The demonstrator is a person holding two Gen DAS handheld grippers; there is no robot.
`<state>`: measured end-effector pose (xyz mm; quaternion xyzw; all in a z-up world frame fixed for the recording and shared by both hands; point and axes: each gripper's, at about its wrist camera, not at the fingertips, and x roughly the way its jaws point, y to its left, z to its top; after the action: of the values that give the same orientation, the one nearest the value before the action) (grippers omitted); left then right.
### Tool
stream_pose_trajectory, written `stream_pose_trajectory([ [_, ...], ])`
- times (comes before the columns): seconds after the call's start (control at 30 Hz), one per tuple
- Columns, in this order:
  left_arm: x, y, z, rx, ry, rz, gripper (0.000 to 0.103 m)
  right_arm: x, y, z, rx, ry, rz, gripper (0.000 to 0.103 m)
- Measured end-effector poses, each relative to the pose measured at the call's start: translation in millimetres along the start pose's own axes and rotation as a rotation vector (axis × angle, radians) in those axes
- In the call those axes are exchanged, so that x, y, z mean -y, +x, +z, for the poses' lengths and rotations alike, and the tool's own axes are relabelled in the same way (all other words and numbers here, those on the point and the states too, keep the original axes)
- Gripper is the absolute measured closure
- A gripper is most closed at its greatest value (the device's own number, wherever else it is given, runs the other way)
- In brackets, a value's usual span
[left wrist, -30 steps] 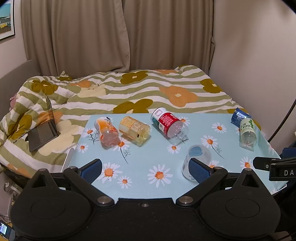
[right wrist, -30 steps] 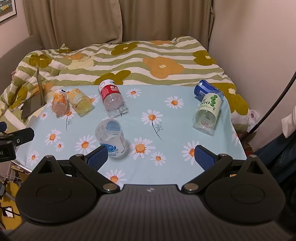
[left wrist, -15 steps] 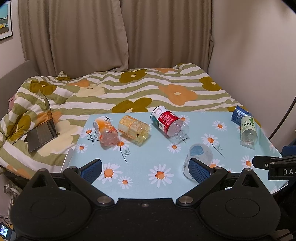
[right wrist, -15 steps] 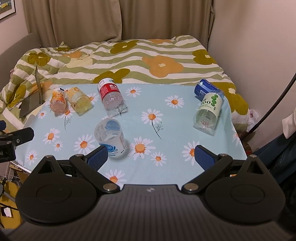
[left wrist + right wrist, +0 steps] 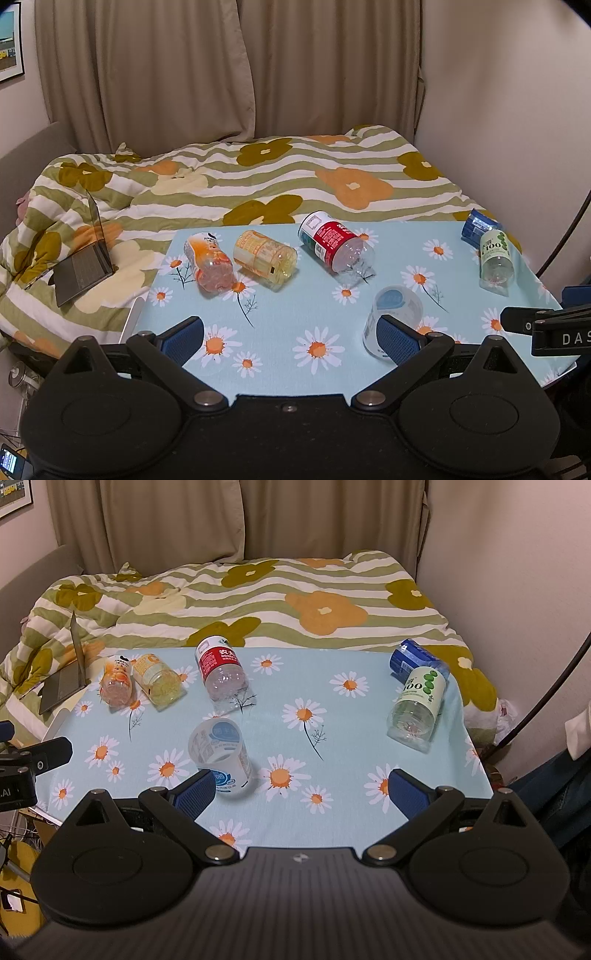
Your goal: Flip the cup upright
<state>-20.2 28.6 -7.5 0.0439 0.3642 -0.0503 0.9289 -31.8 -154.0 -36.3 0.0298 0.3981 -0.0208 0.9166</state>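
Note:
A translucent white cup point(image 5: 393, 314) point(image 5: 218, 753) with a blue label stands mouth down near the front of the daisy-print table point(image 5: 280, 306) point(image 5: 332, 716). My left gripper point(image 5: 290, 336) is open above the table's front edge, with its right finger just in front of the cup. My right gripper point(image 5: 303, 792) is also open. Its left finger is close to the cup's lower edge, and the cup is outside the jaws. Nothing is held.
Cut bottle cups lie on their sides: orange point(image 5: 210, 262), yellow point(image 5: 264, 254) and red-labelled point(image 5: 334, 243) at the back, green-labelled point(image 5: 419, 701) and blue point(image 5: 413, 659) at the right. Behind the table is a bed with a laptop point(image 5: 83, 266); a wall stands to the right.
Both views shift only slightly. The cup and the bottles stay where they were, and both grippers remain open.

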Motion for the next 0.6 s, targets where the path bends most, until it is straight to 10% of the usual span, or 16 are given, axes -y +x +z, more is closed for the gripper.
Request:
stream_pose_trajectory([
  [0.6,-2.7,-0.2,0.9,0.014,-0.003,0.027,0.001,-0.6,0.4,0.4,-0.001,0.000,-0.002,0.000],
])
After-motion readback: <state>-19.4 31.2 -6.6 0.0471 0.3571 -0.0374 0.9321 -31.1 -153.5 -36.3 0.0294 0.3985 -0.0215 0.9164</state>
